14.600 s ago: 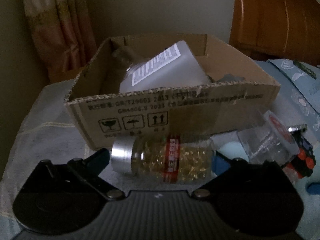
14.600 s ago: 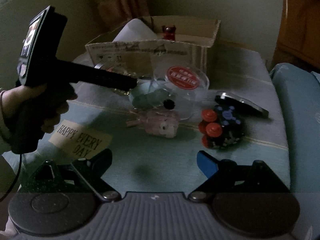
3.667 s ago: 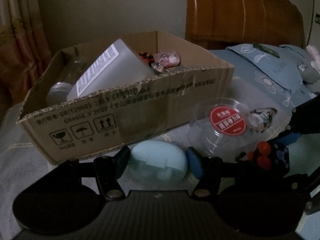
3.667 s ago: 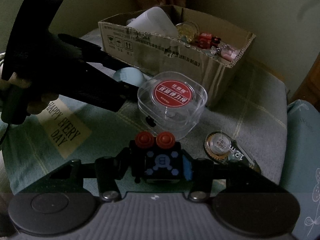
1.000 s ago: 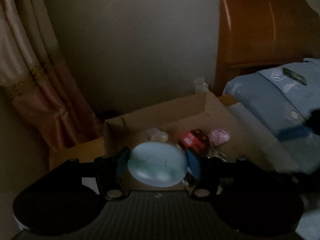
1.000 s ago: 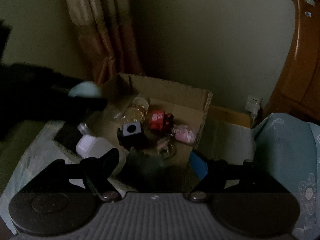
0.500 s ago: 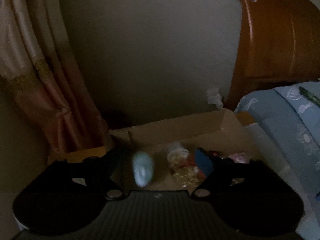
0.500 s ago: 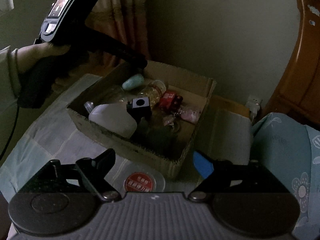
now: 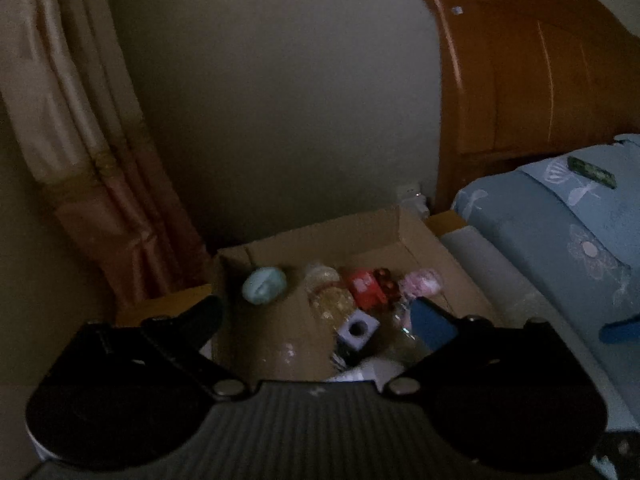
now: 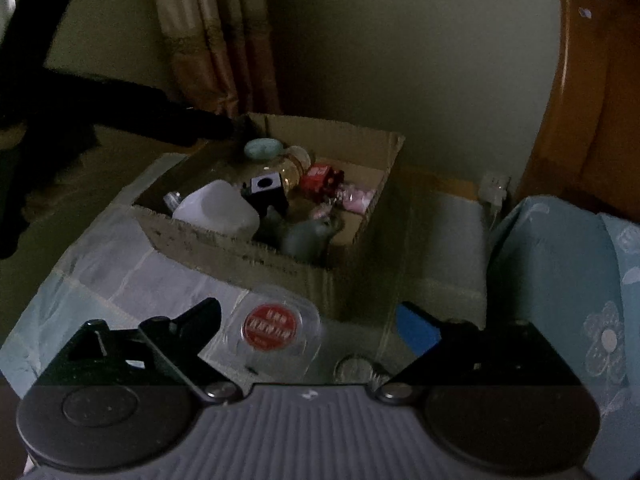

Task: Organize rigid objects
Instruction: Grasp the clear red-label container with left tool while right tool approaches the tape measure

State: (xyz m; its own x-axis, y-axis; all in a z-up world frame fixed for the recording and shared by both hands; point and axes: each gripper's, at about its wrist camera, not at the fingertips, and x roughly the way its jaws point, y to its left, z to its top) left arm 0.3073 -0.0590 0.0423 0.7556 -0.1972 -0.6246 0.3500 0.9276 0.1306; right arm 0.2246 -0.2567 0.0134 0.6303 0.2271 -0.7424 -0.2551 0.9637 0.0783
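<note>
1. Two drops just landed: the egg [image 9: 264, 290], which your left gripper [image 9: 316, 320] clamped a second ago, now lies at centre-left in the box [image 9: 320, 236]; the cube [image 9: 357, 329] sits right of it.
2. That leaves the clear case [image 10: 276, 330] and tape measure [image 10: 356, 368] outside, low in the right view.
3. Your left gripper's jaws are opening, empty, tilted down over the box.
4. Your right gripper [image 10: 308, 332] is opening too, empty, angled down above the case.

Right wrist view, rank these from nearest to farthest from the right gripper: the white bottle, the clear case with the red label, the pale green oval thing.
1. Clear case, on the cloth, just ahead of the right gripper.
2. White bottle, box's near-left corner.
3. Pale green oval, box's far-left end.
</note>
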